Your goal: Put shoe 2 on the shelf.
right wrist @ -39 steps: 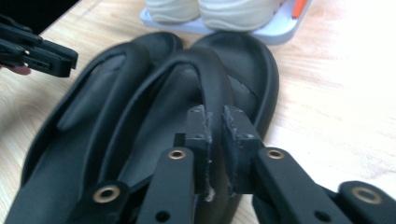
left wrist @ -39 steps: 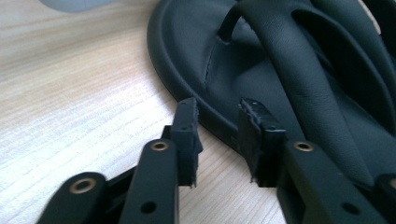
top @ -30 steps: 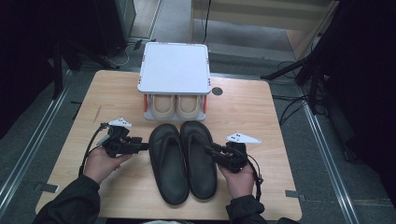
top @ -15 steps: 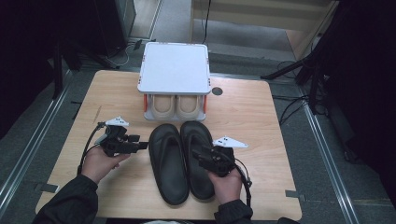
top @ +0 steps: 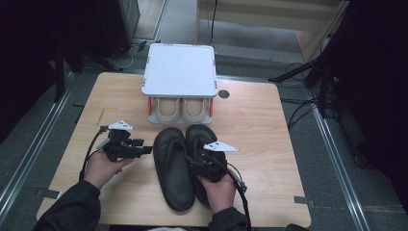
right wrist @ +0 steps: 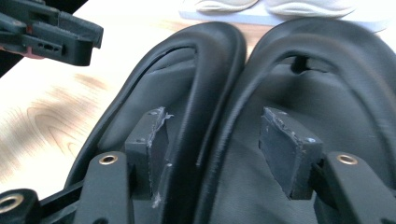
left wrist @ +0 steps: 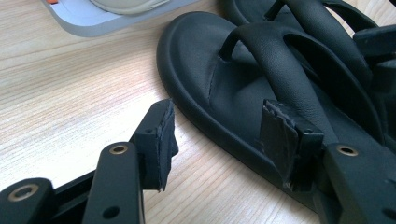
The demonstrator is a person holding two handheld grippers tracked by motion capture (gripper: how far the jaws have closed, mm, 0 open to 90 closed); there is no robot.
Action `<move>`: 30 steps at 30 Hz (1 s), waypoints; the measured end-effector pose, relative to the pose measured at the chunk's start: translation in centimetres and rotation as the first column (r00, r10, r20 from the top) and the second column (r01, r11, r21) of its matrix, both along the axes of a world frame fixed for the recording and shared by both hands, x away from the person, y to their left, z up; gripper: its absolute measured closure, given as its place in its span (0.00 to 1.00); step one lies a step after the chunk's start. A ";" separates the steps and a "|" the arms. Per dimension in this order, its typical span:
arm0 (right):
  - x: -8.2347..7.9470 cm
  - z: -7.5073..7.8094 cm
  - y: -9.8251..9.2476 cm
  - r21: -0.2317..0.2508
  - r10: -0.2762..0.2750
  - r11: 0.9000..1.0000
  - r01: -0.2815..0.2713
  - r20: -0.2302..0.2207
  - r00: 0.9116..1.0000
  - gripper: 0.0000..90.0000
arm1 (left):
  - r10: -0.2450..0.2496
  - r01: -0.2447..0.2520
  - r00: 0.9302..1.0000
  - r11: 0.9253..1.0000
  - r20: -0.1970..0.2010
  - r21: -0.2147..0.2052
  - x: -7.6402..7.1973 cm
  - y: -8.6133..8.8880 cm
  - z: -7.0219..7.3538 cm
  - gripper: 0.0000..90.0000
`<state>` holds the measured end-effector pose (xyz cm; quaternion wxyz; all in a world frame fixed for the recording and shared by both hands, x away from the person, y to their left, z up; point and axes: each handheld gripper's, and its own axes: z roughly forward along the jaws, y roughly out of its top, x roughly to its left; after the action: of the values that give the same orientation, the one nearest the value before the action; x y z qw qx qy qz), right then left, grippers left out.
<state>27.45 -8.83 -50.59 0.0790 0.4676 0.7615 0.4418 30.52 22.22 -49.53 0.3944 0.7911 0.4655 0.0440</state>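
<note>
Two black thong sandals lie side by side on the wooden table: the left sandal and the right sandal. My left gripper is open at the left sandal's outer edge. In the left gripper view, my left gripper straddles the rim of the left sandal, its pads not pressing. My right gripper hovers over the pair. In the right gripper view, my right gripper stands open across the sandals' touching inner edges. Both grippers' jaws have just been opening, and neither holds a thing.
A shoe rack with a pale flat top and orange posts stands at the table's far middle. A beige pair of shoes sits under it, just beyond the sandals' toes. A dark round hole lies right of the rack.
My right gripper has moved left from the right sandal's outer edge to above the pair, and its jaws have spread. My left hand has stayed in place.
</note>
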 end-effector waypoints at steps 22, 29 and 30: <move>-0.1 -1.4 2.9 -0.123 -0.034 0.992 0.033 -0.007 0.999 0.55 | -0.006 0.006 1.000 1.000 -0.013 0.001 -0.1 -0.1 -0.1 0.50; -0.1 -1.5 2.6 -0.122 -0.035 0.992 0.034 -0.004 0.999 0.64 | -0.004 0.004 1.000 1.000 -0.012 0.002 -0.2 -0.2 -0.1 0.50; 0.0 -1.5 2.6 -0.123 -0.034 0.992 0.034 -0.004 0.999 0.66 | -0.003 0.003 1.000 1.000 -0.011 0.002 -0.2 -0.1 -0.1 0.50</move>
<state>27.42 -6.24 -52.05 0.1127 0.4761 0.7793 0.3915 30.34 22.07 -49.66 0.3911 0.7924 0.4665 0.0393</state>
